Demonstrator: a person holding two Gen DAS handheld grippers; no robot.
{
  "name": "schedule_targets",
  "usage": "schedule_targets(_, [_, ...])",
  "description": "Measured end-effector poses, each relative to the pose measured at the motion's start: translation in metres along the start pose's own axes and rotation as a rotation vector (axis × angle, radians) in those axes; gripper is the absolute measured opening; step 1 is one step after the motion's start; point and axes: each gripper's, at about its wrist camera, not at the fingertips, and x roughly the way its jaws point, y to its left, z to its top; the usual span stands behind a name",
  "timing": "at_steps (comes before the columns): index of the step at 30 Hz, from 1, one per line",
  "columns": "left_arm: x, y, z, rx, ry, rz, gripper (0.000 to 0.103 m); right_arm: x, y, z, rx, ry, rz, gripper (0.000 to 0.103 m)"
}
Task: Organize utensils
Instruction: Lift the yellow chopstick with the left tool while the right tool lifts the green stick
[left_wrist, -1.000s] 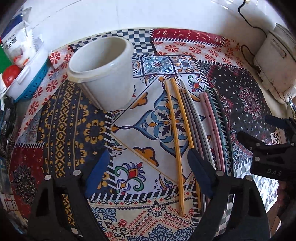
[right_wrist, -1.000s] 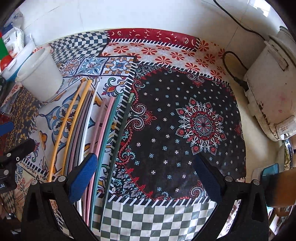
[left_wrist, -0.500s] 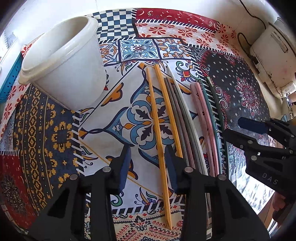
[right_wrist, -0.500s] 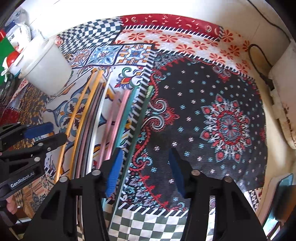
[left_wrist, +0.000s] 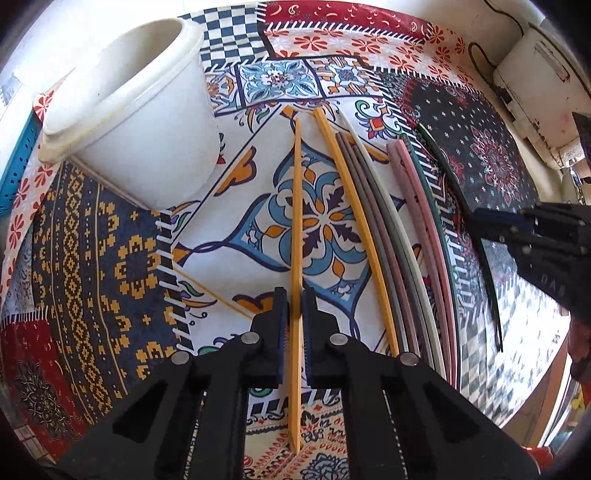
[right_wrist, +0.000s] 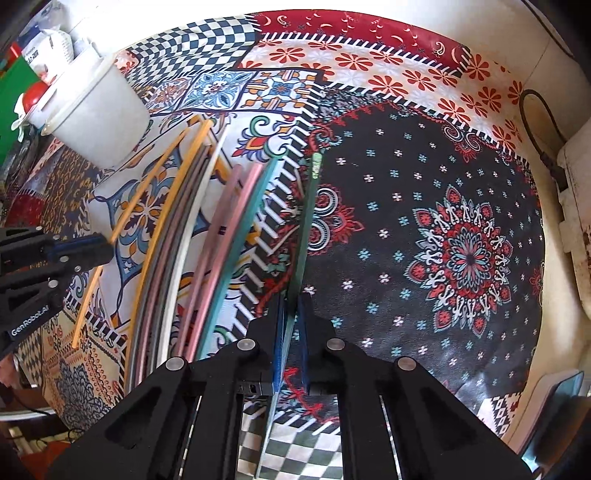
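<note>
Left gripper (left_wrist: 294, 314) jaws clench orange chopstick (left_wrist: 296, 206) – right gripper (right_wrist: 292, 317) green chopstick (right_wrist: 308, 221); white bucket (left_wrist: 140, 122) nearby

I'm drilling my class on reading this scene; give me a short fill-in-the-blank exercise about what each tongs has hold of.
1. The left tongs are shut on the ____ chopstick.
2. The right tongs grip the dark ____ chopstick.
3. The white bucket stands ____ on the patterned cloth.

Missing words: orange; green; upright
</note>
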Motion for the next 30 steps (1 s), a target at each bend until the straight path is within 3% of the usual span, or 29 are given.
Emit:
schedule_targets(9, [0.007, -0.009, 0.025, 0.097, 0.092, 0.018, 0.012, 0.006, -0.002, 0.021, -0.034, 0.027, -0.011, 0.005])
schedule_targets(17, [0.012, -0.029, 0.038, 0.196, 0.097, 0.066, 0.009, 0.012, 0.017, 0.033, -0.109, 0.018, -0.041, 0.007])
schedule_targets(21, [0.013, -0.025, 0.043, 0.173, 0.108, 0.039, 0.004, 0.016, 0.032, 0.028, -0.178, -0.002, -0.098, 0.007])
schedule_targets(30, [-0.016, -0.011, 0.025, 0.144, 0.049, 0.010, 0.004, 0.004, 0.011, 0.026, -0.053, -0.022, -0.024, 0.005])
